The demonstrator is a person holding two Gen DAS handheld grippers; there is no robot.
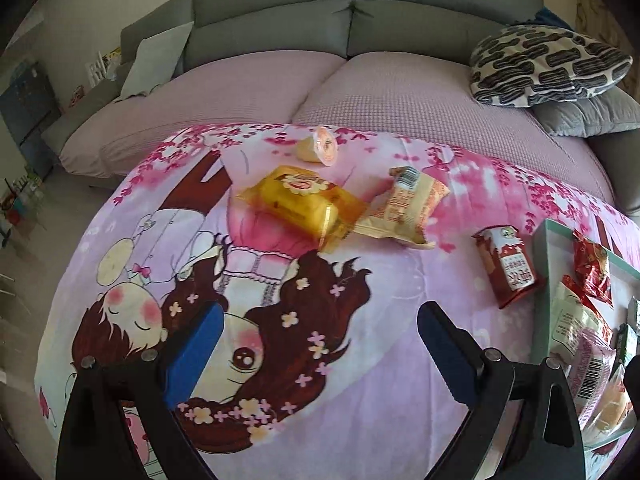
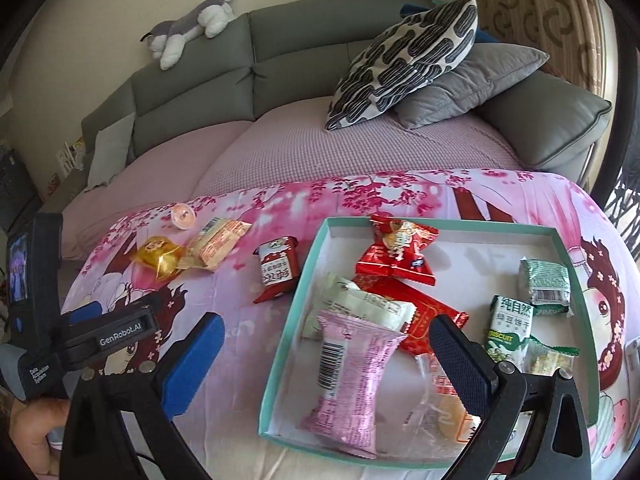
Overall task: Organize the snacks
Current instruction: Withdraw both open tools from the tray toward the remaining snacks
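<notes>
Left gripper (image 1: 320, 344), marked "GenRobot.AI" and "Data Acquisition System", spread wide and empty above the cartoon-print bench cover (image 1: 280, 280). Right gripper (image 2: 328, 352) likewise spread, empty, over the teal-rimmed box (image 2: 288, 320). Inside: pink barcoded packet (image 2: 352, 380), green "BISCUIT" packet (image 2: 510, 328), red wrappers. Outside, left of the box: red packet (image 2: 276, 272), yellow packet (image 1: 300, 200), beige packet (image 1: 408, 204), jelly cup (image 1: 320, 146).
</notes>
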